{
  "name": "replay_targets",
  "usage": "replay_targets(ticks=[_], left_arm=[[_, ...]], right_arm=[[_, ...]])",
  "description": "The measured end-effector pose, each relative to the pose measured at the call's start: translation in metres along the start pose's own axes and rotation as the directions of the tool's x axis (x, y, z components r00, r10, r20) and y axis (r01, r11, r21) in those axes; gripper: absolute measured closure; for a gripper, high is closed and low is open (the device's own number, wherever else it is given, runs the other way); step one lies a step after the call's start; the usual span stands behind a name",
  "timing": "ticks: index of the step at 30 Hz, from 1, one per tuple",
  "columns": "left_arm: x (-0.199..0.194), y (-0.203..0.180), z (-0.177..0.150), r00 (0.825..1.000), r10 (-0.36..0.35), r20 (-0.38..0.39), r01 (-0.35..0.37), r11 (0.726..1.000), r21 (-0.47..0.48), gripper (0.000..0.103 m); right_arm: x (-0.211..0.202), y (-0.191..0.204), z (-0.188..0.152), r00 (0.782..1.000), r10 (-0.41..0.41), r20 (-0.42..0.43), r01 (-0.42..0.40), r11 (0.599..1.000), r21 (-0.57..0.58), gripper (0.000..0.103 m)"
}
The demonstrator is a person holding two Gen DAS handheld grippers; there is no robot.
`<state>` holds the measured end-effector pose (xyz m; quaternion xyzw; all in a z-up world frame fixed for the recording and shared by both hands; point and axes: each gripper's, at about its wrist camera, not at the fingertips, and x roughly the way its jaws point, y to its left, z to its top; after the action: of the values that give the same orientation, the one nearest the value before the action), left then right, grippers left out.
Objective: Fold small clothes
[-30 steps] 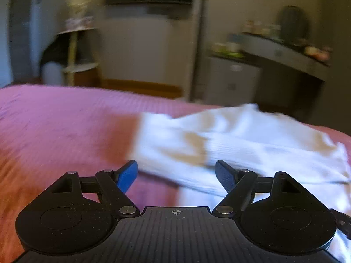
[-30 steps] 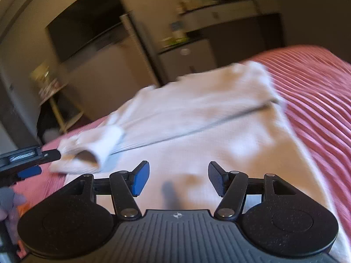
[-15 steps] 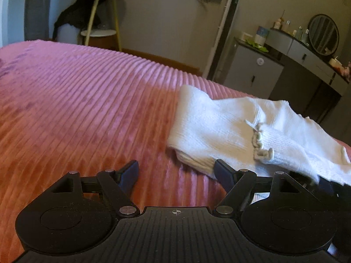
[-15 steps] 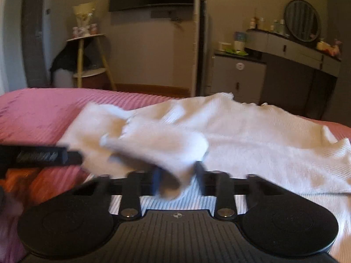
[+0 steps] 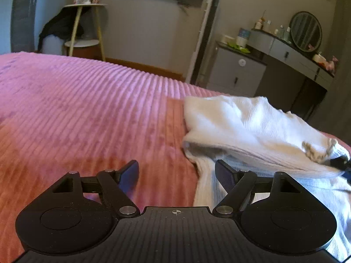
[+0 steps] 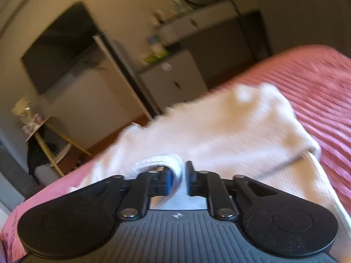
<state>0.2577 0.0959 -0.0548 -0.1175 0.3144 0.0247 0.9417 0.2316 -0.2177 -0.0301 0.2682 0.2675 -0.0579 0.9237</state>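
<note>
White ribbed top (image 5: 245, 127): on pink bed (image 5: 87, 114), ahead-right of left tongs (image 5: 176, 171), spread and empty. Sleeve cuff (image 6: 162, 164): pinched between right tongs (image 6: 177, 180), likely for folding the sleeve across the body.

Motion blur smears the white garment (image 6: 219, 135) and dresser (image 6: 204, 28).

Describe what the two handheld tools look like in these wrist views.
Both are matte black: a ribbed central plate with a small crosshair mark, round discs either side, angled linkage bars with silver rivets. The left tool and the right tool have blue finger pads. No cables or sleeves show.
</note>
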Motion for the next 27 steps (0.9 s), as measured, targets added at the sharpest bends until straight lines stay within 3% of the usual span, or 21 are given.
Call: replay_targets(ticks=[4,7,11,13,15,18,21,27], left_arm=[[0.005,-0.006,-0.003,1.0,0.012,-0.01,-0.012,0.999,0.031,0.02],[0.007,-0.01,-0.006,1.0,0.017,-0.005,-0.017,0.999,0.05,0.018],[0.007,-0.014,-0.009,1.0,0.011,0.009,-0.012,0.997,0.076,0.017],[0.008,-0.015,-0.01,1.0,0.014,0.011,-0.015,0.996,0.082,0.017],[0.009,-0.015,-0.011,1.0,0.016,0.011,-0.017,0.996,0.085,0.017],[0.009,-0.015,-0.011,1.0,0.017,0.013,-0.018,0.996,0.085,0.017],[0.009,-0.016,-0.012,1.0,0.02,0.017,-0.021,0.996,0.087,0.017],[0.008,-0.016,-0.012,0.999,0.025,0.02,-0.026,0.996,0.088,0.017]], right_arm=[[0.001,0.011,-0.005,0.99,-0.136,0.04,0.142,0.964,-0.227,0.068],[0.003,0.021,-0.008,0.977,-0.194,0.091,0.214,0.91,-0.354,0.049],[0.014,0.022,0.002,0.992,-0.116,0.047,0.125,0.939,-0.319,0.049],[0.019,0.015,0.008,0.997,-0.081,0.011,0.081,0.969,-0.234,0.061],[0.021,0.008,0.011,0.998,-0.067,-0.01,0.064,0.983,-0.172,0.093],[0.02,0.007,0.014,0.998,-0.068,-0.008,0.066,0.985,-0.162,0.096],[0.003,0.018,0.022,0.994,-0.041,0.099,0.062,0.973,-0.22,0.096],[-0.02,0.004,0.053,0.965,0.083,0.25,-0.054,0.991,-0.122,0.096]])
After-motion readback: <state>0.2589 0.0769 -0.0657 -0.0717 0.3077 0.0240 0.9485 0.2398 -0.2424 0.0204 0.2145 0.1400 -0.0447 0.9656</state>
